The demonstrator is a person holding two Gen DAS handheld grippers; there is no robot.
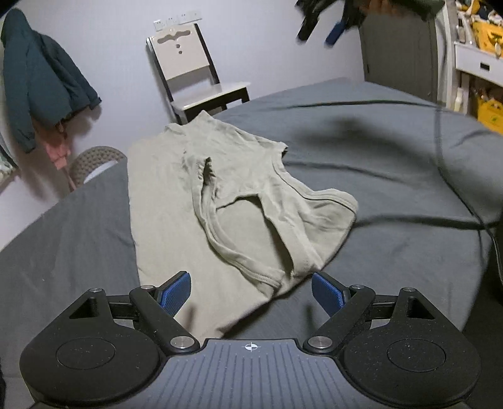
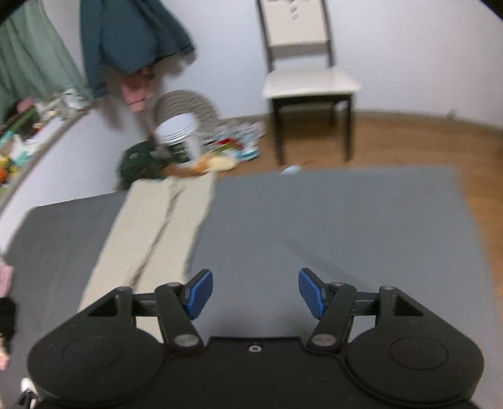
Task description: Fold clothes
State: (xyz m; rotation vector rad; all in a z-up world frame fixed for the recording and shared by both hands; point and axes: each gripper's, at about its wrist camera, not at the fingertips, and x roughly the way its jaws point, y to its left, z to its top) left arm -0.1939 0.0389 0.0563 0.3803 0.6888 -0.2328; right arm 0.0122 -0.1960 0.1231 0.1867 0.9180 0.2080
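The shirt [image 1: 226,201] lay on the bed [image 1: 361,163], chair [image 1: 201,81] behind it, jacket [image 1: 41,81] hung way off left.

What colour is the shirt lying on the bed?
Pale olive-beige shirt, plain with no pattern; it shows best in the left wrist view.

The right wrist view is smeared throughout — the floor clutter [image 2: 220,151] beside the white bucket [image 2: 179,138] cannot be identified. In the left wrist view, dark blurred shapes [image 1: 317,22] run off the top edge, and the shelf [image 1: 481,63] contents are cropped at right — unreadable.
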